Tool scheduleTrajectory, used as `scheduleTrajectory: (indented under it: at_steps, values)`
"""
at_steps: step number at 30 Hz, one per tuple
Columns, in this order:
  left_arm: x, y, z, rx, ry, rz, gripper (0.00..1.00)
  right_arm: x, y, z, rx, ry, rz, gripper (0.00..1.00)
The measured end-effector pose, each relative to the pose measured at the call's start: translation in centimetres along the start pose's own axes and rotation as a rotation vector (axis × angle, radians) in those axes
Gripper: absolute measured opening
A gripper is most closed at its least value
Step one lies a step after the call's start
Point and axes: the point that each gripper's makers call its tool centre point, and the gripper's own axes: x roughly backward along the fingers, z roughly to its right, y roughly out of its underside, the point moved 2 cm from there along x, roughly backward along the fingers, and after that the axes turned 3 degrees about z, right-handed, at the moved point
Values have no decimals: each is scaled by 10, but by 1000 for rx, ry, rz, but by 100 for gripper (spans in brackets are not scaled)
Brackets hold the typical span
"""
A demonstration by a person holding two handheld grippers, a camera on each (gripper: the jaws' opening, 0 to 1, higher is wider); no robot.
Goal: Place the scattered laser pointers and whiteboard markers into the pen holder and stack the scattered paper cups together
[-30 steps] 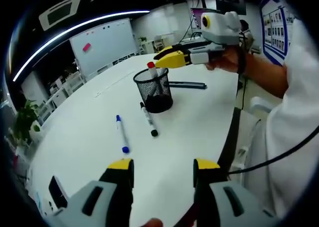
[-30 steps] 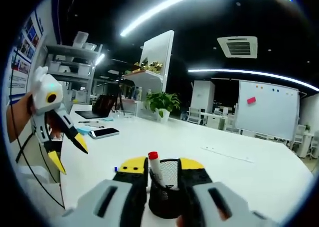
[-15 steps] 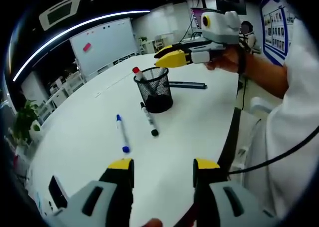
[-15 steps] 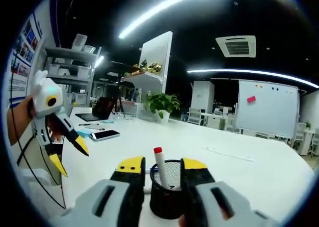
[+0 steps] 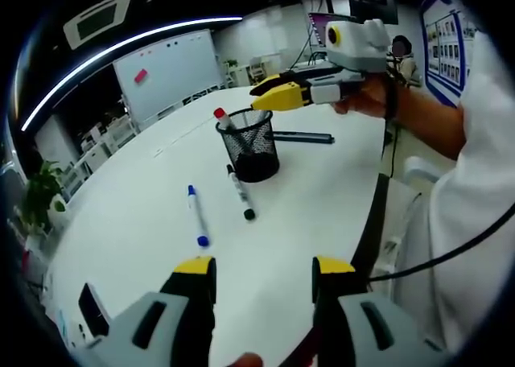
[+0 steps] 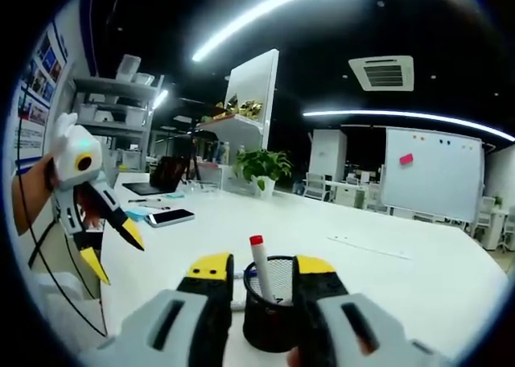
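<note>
A black mesh pen holder (image 5: 252, 147) stands on the white table (image 5: 322, 198), and a red-capped marker (image 5: 222, 117) leans inside it. A blue marker (image 5: 197, 216) and a black marker (image 5: 240, 194) lie in front of the holder. A dark laser pointer (image 5: 304, 138) lies behind it. My left gripper (image 5: 264, 266) is open and empty, low over the near table edge. My right gripper (image 5: 263, 95) hovers just above the holder's rim, open. In the right gripper view the holder (image 6: 270, 323) and red-capped marker (image 6: 261, 264) sit between that gripper's (image 6: 263, 266) spread jaws, untouched. The left gripper (image 6: 113, 252) hangs open at the left.
A phone (image 5: 92, 303) lies on the table's near left corner. A laptop (image 6: 161, 176) and a second phone (image 6: 169, 216) sit at the far end, with a potted plant (image 6: 261, 167) and a whiteboard (image 6: 434, 178) beyond. A person's white sleeve (image 5: 475, 190) fills the right side.
The red-capped marker, upright between the right gripper's tips a second ago, has been let go and now leans in the holder. The right gripper has risen slightly. The left gripper has not moved.
</note>
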Motion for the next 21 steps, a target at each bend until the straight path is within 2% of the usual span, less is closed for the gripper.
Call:
scheduleTrajectory:
  at_steps: [19, 21]
  values:
    - [-1, 2, 0, 0, 2, -3, 49, 3, 2, 4, -1, 11, -3, 29]
    - [-7, -7, 1, -2, 4, -5, 49, 3, 1, 5, -3, 14, 0, 29]
